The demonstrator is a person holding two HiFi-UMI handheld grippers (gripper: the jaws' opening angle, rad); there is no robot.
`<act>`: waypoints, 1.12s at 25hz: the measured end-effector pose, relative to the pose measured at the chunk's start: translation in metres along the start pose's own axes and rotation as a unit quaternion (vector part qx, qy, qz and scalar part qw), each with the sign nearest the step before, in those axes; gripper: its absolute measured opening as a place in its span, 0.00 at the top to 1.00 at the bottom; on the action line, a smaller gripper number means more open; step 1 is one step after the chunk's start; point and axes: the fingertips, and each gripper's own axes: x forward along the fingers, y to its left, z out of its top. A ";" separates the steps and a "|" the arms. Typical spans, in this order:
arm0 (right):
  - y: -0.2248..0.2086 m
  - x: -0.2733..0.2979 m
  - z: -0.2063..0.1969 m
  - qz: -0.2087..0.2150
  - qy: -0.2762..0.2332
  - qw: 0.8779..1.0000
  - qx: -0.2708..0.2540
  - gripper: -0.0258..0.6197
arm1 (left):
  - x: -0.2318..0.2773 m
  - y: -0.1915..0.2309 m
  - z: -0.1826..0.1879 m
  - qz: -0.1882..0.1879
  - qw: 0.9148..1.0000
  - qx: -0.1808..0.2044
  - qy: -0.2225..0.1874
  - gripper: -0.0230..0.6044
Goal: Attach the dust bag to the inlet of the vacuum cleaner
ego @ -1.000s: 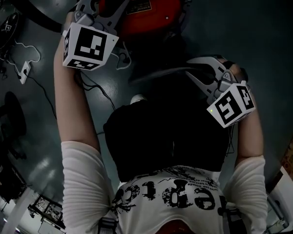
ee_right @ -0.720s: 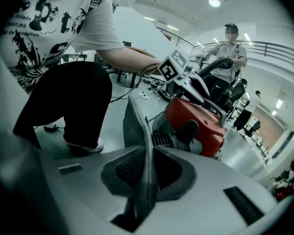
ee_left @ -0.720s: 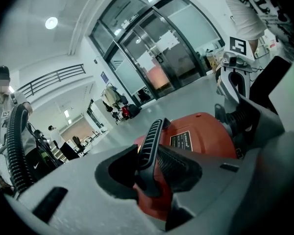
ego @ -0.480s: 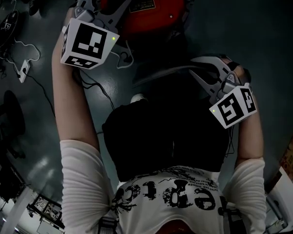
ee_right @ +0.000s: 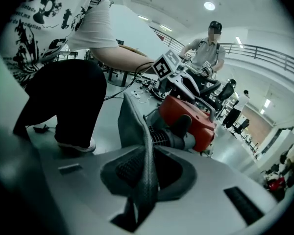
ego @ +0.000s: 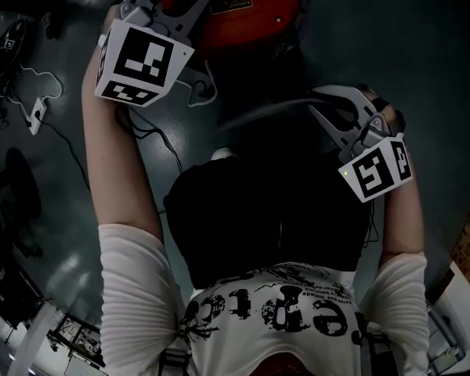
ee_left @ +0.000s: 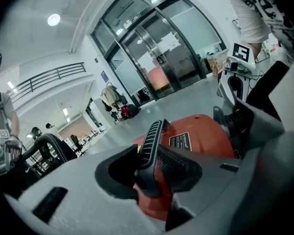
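Red vacuum cleaner [ee_left: 201, 138] noted on the floor [ego: 392, 37], in front of the person.

Left tool [ee_left: 149, 161] is clamped on a black ribbed handle [ee_left: 152, 138] on the machine's body. The jaws are shut on it from both sides, so the machine appears to be steadied by this side.

Right tool [ee_right: 144, 173] is shut on a fold of the grey dust bag [ee_right: 132, 121]. The fabric is pinched between the pads and runs up from them toward the machine. The bag is held off the floor, its upper part just beside the corrugated inlet [ee_right: 159, 138] at the near end of the red body.

Progress, as judged: bag gripped, machine braced, bag mouth brought up to the inlet — approach done. Whether the mouth is already over the inlet cannot be told, because the joint is hidden by the fabric in the right gripper view and lost in shadow in the head view. Left to do, probably: the collar to be seated fully and the fit checked.
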 end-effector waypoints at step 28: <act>-0.023 0.012 0.006 -0.032 0.027 0.999 -0.020 0.89 | -0.004 -0.001 -0.001 -0.014 0.999 -0.020 -0.028 0.76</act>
